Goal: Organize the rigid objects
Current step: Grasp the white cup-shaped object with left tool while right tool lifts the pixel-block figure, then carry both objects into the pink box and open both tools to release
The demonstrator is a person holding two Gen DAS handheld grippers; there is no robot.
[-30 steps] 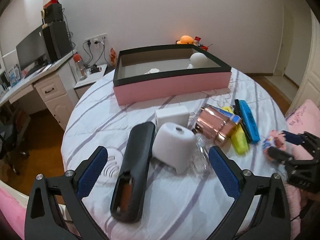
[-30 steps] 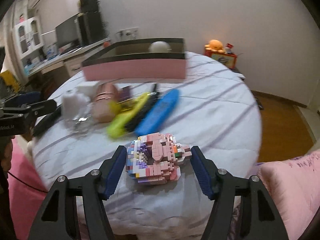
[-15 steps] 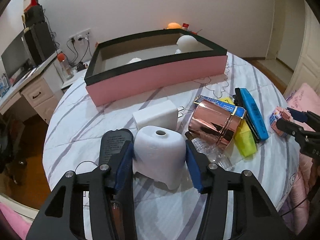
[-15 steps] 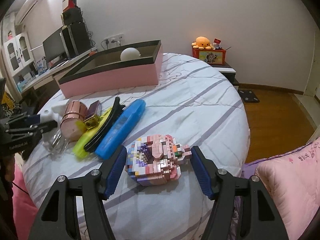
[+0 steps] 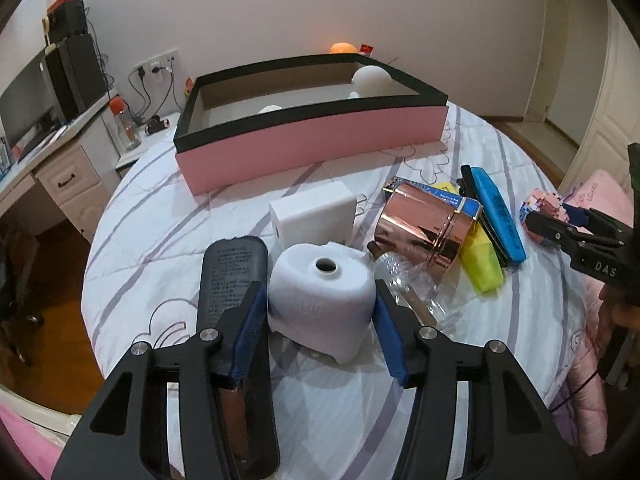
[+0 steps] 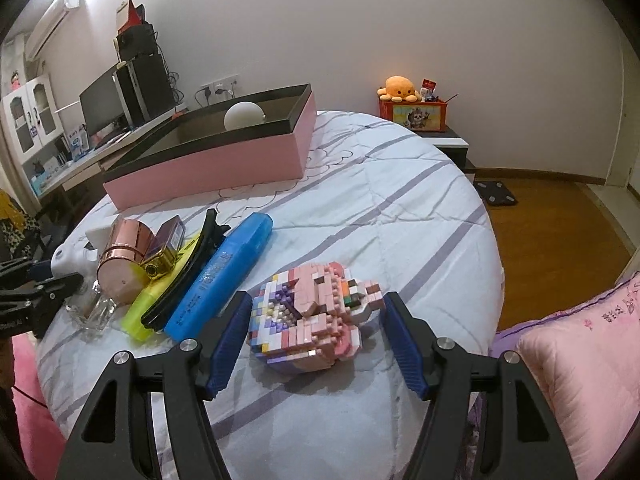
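White holder (image 5: 322, 300): squat, matte, rounded body with one round hole on top, sitting on the striped bedspread (image 5: 160, 200) between the blue pads of the left gripper (image 5: 320, 312). Jaws are opening slightly at this moment; both pads are touching its sides, a narrow grip. A second ago the jaws were standing wide, the holder was loose ahead of them, and the black remote (image 5: 234, 268) was lying between them; now the remote is lying just outside the left pad, its near end hidden under the finger.

Brick figure (image 6: 312, 316): pink, white and purple blocks, lying between the pads of the right gripper (image 6: 316, 336). Medium-wide; whether the pads are touching it I cannot tell. Spacing is unchanged from a second ago.

Ahead of the left gripper: white block (image 5: 314, 214), copper cup (image 5: 424, 228), a clear glass item (image 5: 404, 280) hard to make out. Farther ahead: pink box (image 5: 312, 144), contents partly hidden by its wall.
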